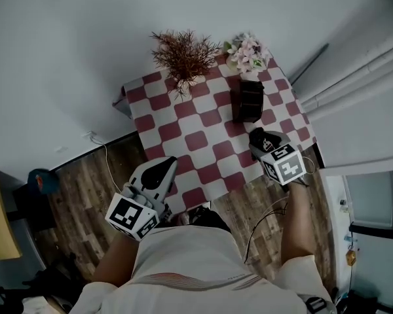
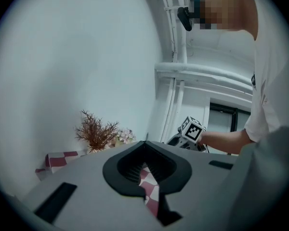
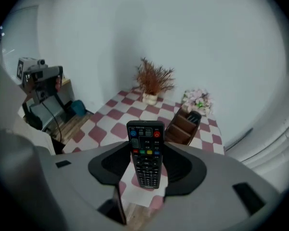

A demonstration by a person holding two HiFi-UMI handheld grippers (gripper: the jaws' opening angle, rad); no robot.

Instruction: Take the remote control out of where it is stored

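My right gripper (image 3: pixel 145 146) is shut on a black remote control (image 3: pixel 145 154), which stands upright between the jaws with its buttons facing the camera. In the head view this gripper (image 1: pixel 266 142) hovers over the near right part of the checkered table, just in front of the dark brown storage holder (image 1: pixel 247 101). The holder (image 3: pixel 183 126) has another dark item in its top. My left gripper (image 1: pixel 154 178) is at the table's near left edge; its jaws (image 2: pixel 145 172) stand shut with nothing between them.
The red-and-white checkered table (image 1: pixel 203 120) carries a dried reddish plant (image 1: pixel 183 56) and a pink flower pot (image 1: pixel 247 52) at its far side against the white wall. A wood floor surrounds it. Cables (image 1: pixel 108 159) trail on the floor at left.
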